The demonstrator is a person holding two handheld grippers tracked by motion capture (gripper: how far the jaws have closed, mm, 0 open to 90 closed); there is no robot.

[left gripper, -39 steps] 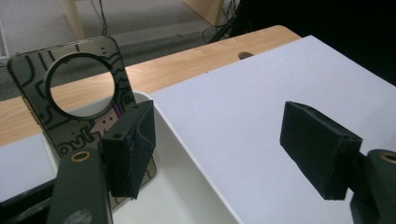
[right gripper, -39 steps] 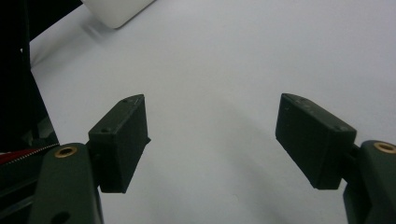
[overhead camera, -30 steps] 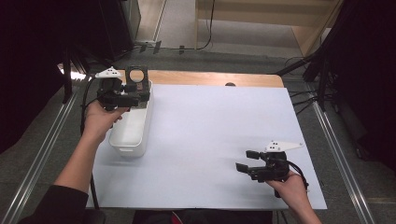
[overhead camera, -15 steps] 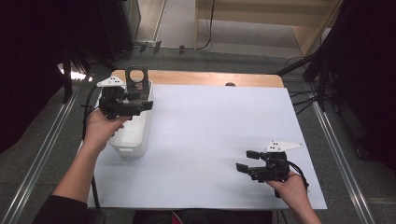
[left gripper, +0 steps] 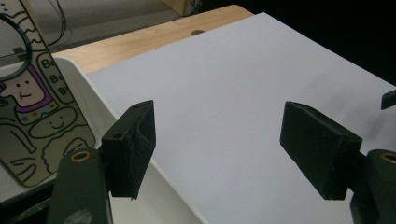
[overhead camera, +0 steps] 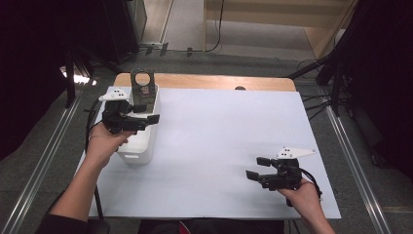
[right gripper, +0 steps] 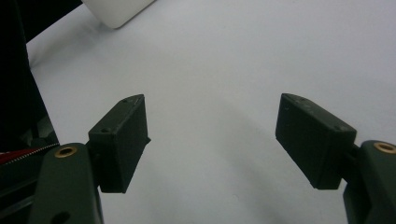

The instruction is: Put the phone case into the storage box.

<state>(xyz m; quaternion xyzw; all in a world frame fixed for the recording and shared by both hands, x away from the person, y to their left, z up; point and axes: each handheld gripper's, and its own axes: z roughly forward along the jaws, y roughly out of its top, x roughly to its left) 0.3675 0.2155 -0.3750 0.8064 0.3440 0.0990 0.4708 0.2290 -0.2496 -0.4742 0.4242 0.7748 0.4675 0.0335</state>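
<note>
Bin (overhead camera: 139, 141): white, at the bench's left edge, lying lengthwise away from you; your left gripper hovers over its middle.
Card (overhead camera: 142, 87): a flat printed piece with cartoon figures and a round hole near its top, standing at the bin's far end and leaning against its wall; in the left gripper view it (left gripper: 28, 112) sits just left of the fingers, apart from them.
Left gripper (overhead camera: 146, 119): fingers wide apart, nothing between them; they point right, out over the bin's right rim toward the white sheet.
Left hand (overhead camera: 104, 141): wrist raised above the bin's left side, forearm coming in from the bottom left; the cable loops down off the bench's left side.
Risk, left: your fingers aim past the card, so a close here would likely catch air or the bin wall. Turning back toward the card, you could knock it flat into the bin, since it only leans.
Sheet (overhead camera: 229, 141): white, covers most of the bench, bare in the middle.
Right gripper (overhead camera: 255, 168): fingers also wide apart and empty, low over the sheet near the front right, pointing left.
Right hand (overhead camera: 304, 195): low, near the bench's front edge.
Risk, right: little; resting this low, the fingers could drag and ruck the sheet if you slide.
</note>
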